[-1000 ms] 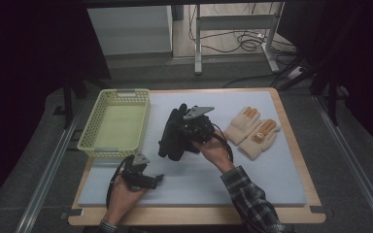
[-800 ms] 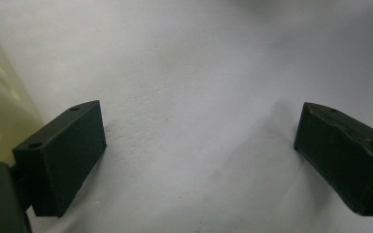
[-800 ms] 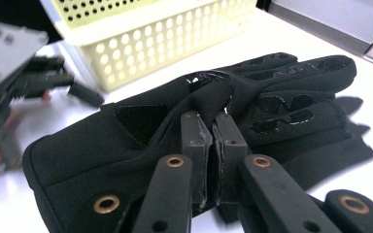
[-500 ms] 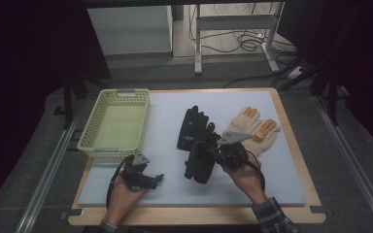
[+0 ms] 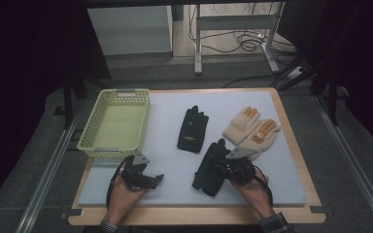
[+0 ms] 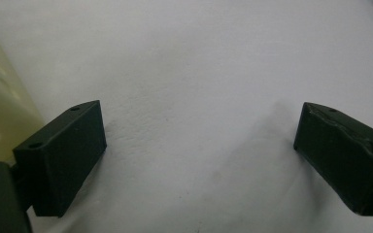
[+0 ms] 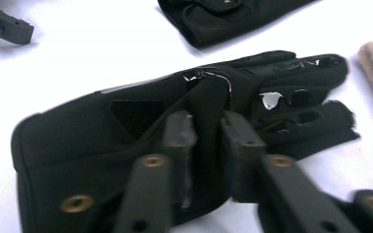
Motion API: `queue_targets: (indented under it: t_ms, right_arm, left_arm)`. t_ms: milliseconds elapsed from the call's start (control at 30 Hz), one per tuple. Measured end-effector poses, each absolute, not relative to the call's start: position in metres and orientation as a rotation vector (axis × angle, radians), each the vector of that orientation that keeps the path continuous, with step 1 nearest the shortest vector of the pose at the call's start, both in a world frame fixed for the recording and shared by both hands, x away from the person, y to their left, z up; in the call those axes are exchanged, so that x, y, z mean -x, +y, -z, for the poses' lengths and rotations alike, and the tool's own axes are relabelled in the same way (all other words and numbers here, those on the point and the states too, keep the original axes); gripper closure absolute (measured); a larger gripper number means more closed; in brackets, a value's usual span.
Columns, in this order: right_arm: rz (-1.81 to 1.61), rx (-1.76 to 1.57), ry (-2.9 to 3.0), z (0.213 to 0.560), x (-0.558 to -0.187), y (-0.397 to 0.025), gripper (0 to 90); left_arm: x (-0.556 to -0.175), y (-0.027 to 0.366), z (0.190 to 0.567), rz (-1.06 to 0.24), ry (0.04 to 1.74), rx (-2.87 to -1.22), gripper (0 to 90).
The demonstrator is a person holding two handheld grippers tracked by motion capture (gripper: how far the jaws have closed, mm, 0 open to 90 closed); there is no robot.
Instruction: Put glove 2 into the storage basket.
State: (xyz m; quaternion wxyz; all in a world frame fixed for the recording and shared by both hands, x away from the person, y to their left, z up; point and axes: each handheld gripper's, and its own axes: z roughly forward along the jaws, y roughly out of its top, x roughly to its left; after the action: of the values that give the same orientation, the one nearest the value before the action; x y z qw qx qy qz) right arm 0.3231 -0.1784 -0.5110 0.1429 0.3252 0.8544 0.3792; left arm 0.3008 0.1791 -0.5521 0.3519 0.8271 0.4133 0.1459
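Room to move: the white mat (image 5: 170, 160) lies bare between the two grippers and along its near edge; the wooden table rim (image 5: 291, 141) frames it on all sides.
Basket: the yellow basket (image 5: 114, 124) sits at the mat's far left corner, just beyond the left gripper (image 5: 151, 180).
Held glove: the black glove (image 7: 126, 121) lies flat on the near right part of the mat, directly under the right gripper (image 7: 208, 141).
Other gloves: a second black glove (image 5: 193, 128) lies mid-mat, apart from the held one; the tan gloves (image 5: 252, 130) lie just beyond the right hand.
Right gripper: jaws pinched close on a raised fold of the black glove's back.
Left gripper: jaws spread wide over bare mat, gripping nothing, low near the front edge.
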Motion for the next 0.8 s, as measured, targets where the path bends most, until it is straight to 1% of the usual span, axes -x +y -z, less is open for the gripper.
queue_targets:
  t_ms: [33,100,133,233,267,400,433,467,500,533,633,667,700,733,767,800]
  right_arm:
    - [-1.095,-0.938,2.460,0.509,-0.323,-0.179,66.8]
    - [-1.139,-0.952,2.436,0.500,-0.326,-0.182,55.9]
    - [-1.139,-0.952,2.436,0.500,-0.326,-0.182,55.9]
    - [-1.154,-0.971,2.407,0.490,-0.338,-0.183,50.6]
    - [-1.154,-0.971,2.407,0.490,-0.338,-0.183,50.6]
    - [-1.182,-0.991,2.387,0.485,-0.359,-0.177,50.4]
    - [-1.189,-0.993,2.382,0.484,-0.370,-0.171,49.7]
    - [-1.189,-0.993,2.382,0.484,-0.370,-0.171,49.7]
    - [-1.180,-0.995,2.379,0.484,-0.381,-0.164,49.4]
    - [-1.180,-0.995,2.379,0.484,-0.381,-0.164,49.4]
    - [-1.170,-0.997,2.393,0.486,-0.401,-0.151,50.1]
    - [-1.166,-0.997,2.398,0.487,-0.405,-0.148,51.2]
    - [-1.150,-0.983,2.414,0.489,-0.412,-0.142,54.6]
    - [-1.150,-0.983,2.414,0.489,-0.412,-0.142,54.6]
    - [-1.117,-0.964,2.437,0.492,-0.422,-0.134,59.1]
    - [-1.117,-0.964,2.437,0.492,-0.422,-0.134,59.1]
  left_arm:
    - [-0.301,0.179,0.552,-0.378,1.070,-2.140,5.0]
    - [-0.301,0.179,0.552,-0.378,1.069,-2.141,5.0]
    - [-0.301,0.179,0.552,-0.378,1.069,-2.141,5.0]
    - [-0.301,0.179,0.552,-0.378,1.070,-2.141,5.0]
    - [-0.301,0.179,0.552,-0.378,1.070,-2.141,5.0]
    - [-0.301,0.179,0.552,-0.378,1.070,-2.140,5.0]
    - [-0.301,0.179,0.552,-0.377,1.070,-2.140,5.0]
    - [-0.301,0.179,0.552,-0.377,1.070,-2.140,5.0]
    - [-0.301,0.179,0.552,-0.378,1.070,-2.140,5.0]
    - [-0.301,0.179,0.552,-0.377,1.070,-2.140,5.0]
    - [-0.301,0.179,0.552,-0.378,1.070,-2.140,5.0]
    - [-0.301,0.179,0.552,-0.377,1.070,-2.140,5.0]
    - [-0.301,0.179,0.552,-0.378,1.070,-2.140,5.0]
    - [-0.301,0.179,0.552,-0.378,1.070,-2.140,5.0]
    - [-0.301,0.179,0.552,-0.377,1.069,-2.140,5.0]
    - [-0.301,0.179,0.552,-0.377,1.069,-2.140,5.0]
